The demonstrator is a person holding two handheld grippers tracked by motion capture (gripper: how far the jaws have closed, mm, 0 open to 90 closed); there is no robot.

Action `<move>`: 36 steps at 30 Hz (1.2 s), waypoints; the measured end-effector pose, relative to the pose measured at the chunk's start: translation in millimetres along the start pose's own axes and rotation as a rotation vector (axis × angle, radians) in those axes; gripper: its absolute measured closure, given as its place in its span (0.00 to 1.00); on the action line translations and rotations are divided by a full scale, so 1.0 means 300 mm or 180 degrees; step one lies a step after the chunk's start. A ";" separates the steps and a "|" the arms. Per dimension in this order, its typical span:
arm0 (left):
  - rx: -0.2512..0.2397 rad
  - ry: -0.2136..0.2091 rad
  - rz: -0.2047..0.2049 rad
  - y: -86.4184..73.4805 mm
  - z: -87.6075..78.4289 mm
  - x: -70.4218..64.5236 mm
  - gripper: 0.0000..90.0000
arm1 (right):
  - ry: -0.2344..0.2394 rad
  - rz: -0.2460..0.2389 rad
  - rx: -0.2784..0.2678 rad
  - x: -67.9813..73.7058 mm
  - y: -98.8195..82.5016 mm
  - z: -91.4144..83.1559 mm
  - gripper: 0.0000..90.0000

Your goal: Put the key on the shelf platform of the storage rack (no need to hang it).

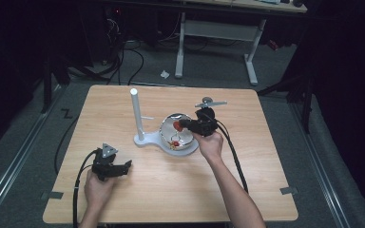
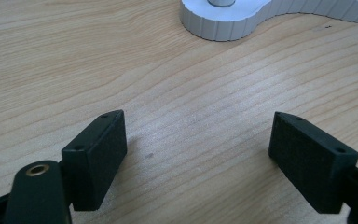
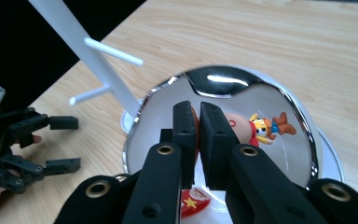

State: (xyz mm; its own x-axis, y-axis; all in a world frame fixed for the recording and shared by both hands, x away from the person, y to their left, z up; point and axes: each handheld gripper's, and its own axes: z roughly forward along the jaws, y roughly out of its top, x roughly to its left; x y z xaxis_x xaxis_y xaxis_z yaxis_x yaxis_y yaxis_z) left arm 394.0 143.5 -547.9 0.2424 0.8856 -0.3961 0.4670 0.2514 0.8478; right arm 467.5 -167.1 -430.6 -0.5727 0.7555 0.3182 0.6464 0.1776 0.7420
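Right gripper (image 3: 198, 122): held over the shiny metal bowl (image 3: 279, 93), jaws drawn close together on a thin red item (image 3: 195, 122) pinched between the pads; a small toy figure (image 3: 261, 127) with orange and blue parts shows just past the jaw tips inside the bowl, and a red piece with a yellow star (image 3: 193, 201) lies below them. Left gripper (image 2: 198, 154): jaws spread wide with nothing between them, low over the bare wooden table (image 2: 74, 56), near the white stand base (image 2: 223, 23). White stand (image 1: 136, 114): upright post just beside the bowl, mid-table.
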 end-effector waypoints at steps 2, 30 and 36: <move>0.0001 0.0000 0.0001 0.000 0.000 0.000 0.22 | -0.0016 0.0038 0.0038 -0.010 -0.010 0.007 0.96; 0.0000 -0.0001 -0.0001 0.000 0.000 0.000 0.22 | -0.0191 0.0003 0.0175 -0.039 -0.038 0.094 0.94; 0.0000 0.0000 0.0000 0.000 0.000 0.000 0.22 | -0.0246 0.0020 0.0147 -0.043 -0.038 0.082 0.86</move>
State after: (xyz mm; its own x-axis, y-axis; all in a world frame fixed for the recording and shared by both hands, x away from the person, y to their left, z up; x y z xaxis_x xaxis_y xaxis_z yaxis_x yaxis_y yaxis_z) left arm 394.0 143.5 -547.9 0.2424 0.8857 -0.3960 0.4669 0.2514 0.8479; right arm 479.9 -163.3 -457.7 -0.5291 0.8028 0.2749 0.6735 0.2002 0.7115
